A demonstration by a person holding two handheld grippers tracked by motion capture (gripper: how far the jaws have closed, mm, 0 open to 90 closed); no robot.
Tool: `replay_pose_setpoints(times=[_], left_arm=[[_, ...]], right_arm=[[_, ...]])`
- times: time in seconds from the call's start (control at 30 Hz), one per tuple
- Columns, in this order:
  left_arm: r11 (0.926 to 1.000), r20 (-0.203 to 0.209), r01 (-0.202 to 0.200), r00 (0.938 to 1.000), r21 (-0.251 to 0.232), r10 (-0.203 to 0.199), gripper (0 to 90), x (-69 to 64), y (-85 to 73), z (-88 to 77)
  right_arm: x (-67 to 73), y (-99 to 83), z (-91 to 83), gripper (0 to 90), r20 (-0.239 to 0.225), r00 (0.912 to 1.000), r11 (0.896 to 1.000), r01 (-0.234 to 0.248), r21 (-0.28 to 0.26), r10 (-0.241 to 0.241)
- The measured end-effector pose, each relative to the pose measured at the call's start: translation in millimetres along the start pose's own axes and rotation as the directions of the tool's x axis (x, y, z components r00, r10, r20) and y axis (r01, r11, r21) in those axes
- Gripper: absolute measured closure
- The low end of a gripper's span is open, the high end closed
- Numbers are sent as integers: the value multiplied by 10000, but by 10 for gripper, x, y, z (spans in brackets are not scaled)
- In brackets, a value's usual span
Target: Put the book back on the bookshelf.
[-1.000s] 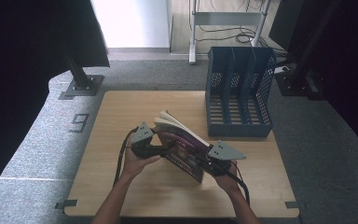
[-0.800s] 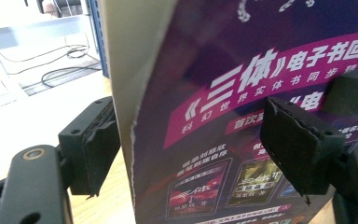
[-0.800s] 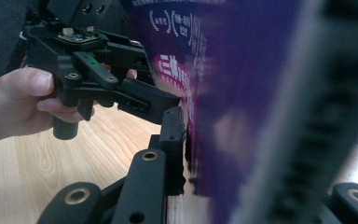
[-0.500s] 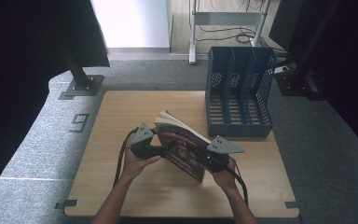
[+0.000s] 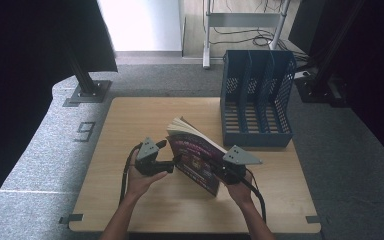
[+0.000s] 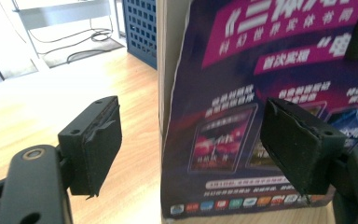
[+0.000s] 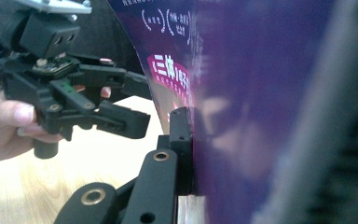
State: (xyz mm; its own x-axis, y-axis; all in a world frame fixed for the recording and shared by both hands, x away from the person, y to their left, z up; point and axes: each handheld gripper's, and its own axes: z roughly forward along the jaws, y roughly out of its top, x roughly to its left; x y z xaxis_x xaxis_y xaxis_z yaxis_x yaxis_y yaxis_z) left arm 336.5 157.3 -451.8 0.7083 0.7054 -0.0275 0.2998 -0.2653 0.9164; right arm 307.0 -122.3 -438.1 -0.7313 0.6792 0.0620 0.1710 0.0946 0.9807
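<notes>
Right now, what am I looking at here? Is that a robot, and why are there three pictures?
No robot: a person holds a hand-held gripper in each hand. The high view looks down on a wooden table; the other two pictures come from cameras riding on the grippers. On the table stands a blue file rack with slots. The right hand-held gripper has just closed on a purple paperback book, holding it upright on its edge; in the right gripper view one jaw presses against the cover. The left hand-held gripper is open, its two black jaws standing either side of the book's edge, not pressing it.
</notes>
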Motion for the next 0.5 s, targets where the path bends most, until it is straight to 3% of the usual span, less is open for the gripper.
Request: replay_pose_setpoints(times=[0.5], left_arm=[[9976, -259, 481, 9986, 504, -468, 209, -19, -326, -70]], right_arm=[[-33, 17, -77, 815, 296, 9995, 9997, -139, -214, 145]])
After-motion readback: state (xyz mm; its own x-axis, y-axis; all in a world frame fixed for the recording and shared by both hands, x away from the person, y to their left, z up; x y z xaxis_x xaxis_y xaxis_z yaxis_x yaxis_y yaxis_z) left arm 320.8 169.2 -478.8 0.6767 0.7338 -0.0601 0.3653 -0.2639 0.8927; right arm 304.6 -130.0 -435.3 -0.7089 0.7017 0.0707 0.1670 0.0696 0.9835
